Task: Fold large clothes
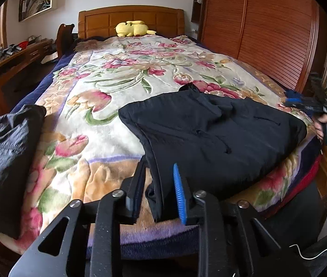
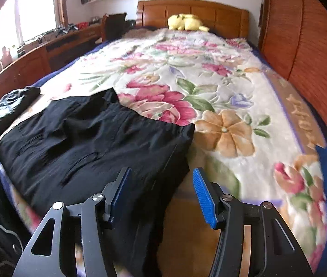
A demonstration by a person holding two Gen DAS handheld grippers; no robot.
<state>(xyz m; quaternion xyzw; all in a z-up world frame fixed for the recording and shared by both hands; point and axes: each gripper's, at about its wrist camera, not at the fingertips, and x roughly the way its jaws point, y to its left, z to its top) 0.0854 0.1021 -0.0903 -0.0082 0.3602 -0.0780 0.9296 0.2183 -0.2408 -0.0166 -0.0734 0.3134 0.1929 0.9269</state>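
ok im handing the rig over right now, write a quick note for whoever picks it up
Left gripper: fingers slightly apart around the near corner of the black garment; the cloth sits between them but the pads do not look pressed on it.
Right gripper: open, nothing gripped; the garment's near right edge lies beneath it.
Things: the black garment lies folded into a rough rectangle at the foot of the floral blanket. A second dark garment is bunched at the left edge.
Done: this fold appears laid down and both grips let go.
Left: probably tidy or fold once more, then do the bunched garment.
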